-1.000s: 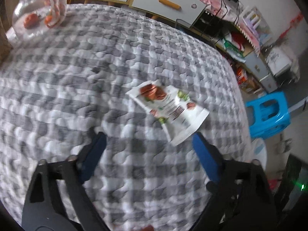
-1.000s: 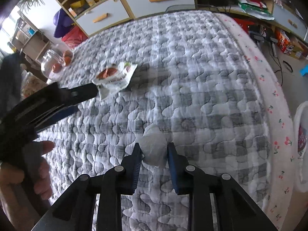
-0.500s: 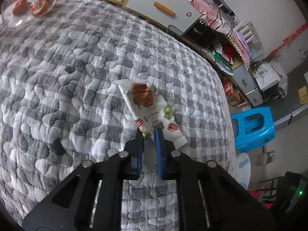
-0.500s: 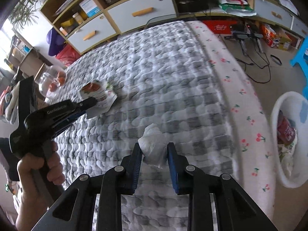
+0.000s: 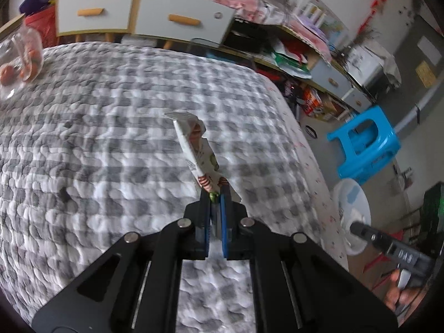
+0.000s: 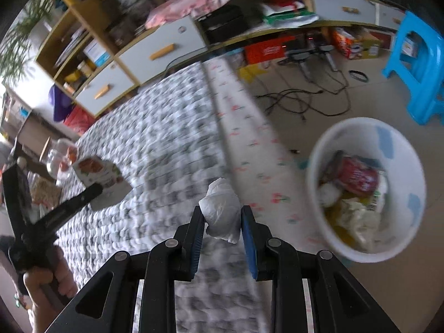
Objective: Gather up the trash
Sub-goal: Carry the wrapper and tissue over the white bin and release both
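Observation:
My left gripper (image 5: pixel 214 194) is shut on a white snack wrapper (image 5: pixel 195 149) with red and green print, held up off the grey checked quilt (image 5: pixel 111 138). The wrapper also shows in the right wrist view (image 6: pixel 100 172), in the left gripper (image 6: pixel 94 190). My right gripper (image 6: pixel 222 213) is shut on a crumpled white tissue (image 6: pixel 222 213), above the bed's edge. A white trash bin (image 6: pixel 396 238) with several pieces of trash inside stands on the floor to the right of it; it also shows in the left wrist view (image 5: pixel 352 199).
A glass jar (image 5: pixel 22 58) with red fruit stands at the bed's far left. A blue plastic stool (image 6: pixel 419 63) is on the floor beyond the bin. Drawers (image 5: pixel 155 19) and cluttered shelves line the back wall. Cables (image 6: pixel 305 102) lie on the floor.
My left gripper closed on the wrapper and lifted it off the quilt. My right gripper carried the tissue right, from over the quilt to the bed's edge near the bin.

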### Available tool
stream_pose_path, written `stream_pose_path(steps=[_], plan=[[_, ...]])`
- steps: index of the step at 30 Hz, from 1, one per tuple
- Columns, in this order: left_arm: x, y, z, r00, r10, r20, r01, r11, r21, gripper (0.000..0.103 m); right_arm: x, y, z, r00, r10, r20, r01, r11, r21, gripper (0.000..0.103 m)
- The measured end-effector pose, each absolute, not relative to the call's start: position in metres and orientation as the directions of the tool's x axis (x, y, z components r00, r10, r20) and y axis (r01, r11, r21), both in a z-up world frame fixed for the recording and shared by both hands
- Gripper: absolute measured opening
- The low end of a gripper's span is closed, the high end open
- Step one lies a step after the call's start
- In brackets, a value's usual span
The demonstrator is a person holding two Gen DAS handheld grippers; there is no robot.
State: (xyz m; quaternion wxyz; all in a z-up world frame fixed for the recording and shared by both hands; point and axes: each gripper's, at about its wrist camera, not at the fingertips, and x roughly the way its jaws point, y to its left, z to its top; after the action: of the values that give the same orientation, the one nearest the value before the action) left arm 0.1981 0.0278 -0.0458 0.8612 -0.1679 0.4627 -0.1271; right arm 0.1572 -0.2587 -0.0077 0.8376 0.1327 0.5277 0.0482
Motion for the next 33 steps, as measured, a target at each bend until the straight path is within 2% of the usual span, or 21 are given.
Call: stream_pose_path(steps=[18, 22, 23, 24, 25, 26, 33], plan=[[0.166, -0.067, -0.030, 0.485, -0.459, -0.744, 0.260, 0.888, -0.379, 0.007, 0.121, -0.403, 0.000, 0.511, 0.075, -0.856, 0.313, 0.911, 0.267, 0.028], [0.163, -0.096, -0.026, 0.467, -0.480, -0.742, 0.326, 0.874, -0.360, 0.007, 0.121, -0.418, -0.004, 0.509, 0.055, -0.859, 0.345, 0.901, 0.262, 0.031], [0.162, -0.103, -0.025, 0.461, -0.486, -0.743, 0.341, 0.870, -0.357, 0.007, 0.121, -0.420, -0.005, 0.501, 0.056, -0.864, 0.358, 0.895, 0.266, 0.041], [0.162, -0.111, -0.024, 0.453, -0.492, -0.743, 0.358, 0.864, -0.353, 0.007, 0.120, -0.425, -0.007, 0.489, 0.060, -0.870, 0.376, 0.886, 0.272, 0.061], [0.162, -0.119, -0.023, 0.446, -0.497, -0.744, 0.373, 0.859, -0.350, 0.007, 0.117, -0.429, -0.007, 0.489, 0.054, -0.871, 0.396, 0.876, 0.276, 0.070], [0.162, -0.126, -0.023, 0.440, -0.501, -0.745, 0.387, 0.854, -0.347, 0.007, 0.115, -0.434, -0.005, 0.500, 0.039, -0.865, 0.410, 0.869, 0.276, 0.073], [0.167, -0.179, -0.027, 0.395, -0.510, -0.764, 0.468, 0.828, -0.310, 0.007, 0.099, -0.449, 0.003, 0.517, 0.016, -0.856, 0.413, 0.871, 0.266, 0.073]])
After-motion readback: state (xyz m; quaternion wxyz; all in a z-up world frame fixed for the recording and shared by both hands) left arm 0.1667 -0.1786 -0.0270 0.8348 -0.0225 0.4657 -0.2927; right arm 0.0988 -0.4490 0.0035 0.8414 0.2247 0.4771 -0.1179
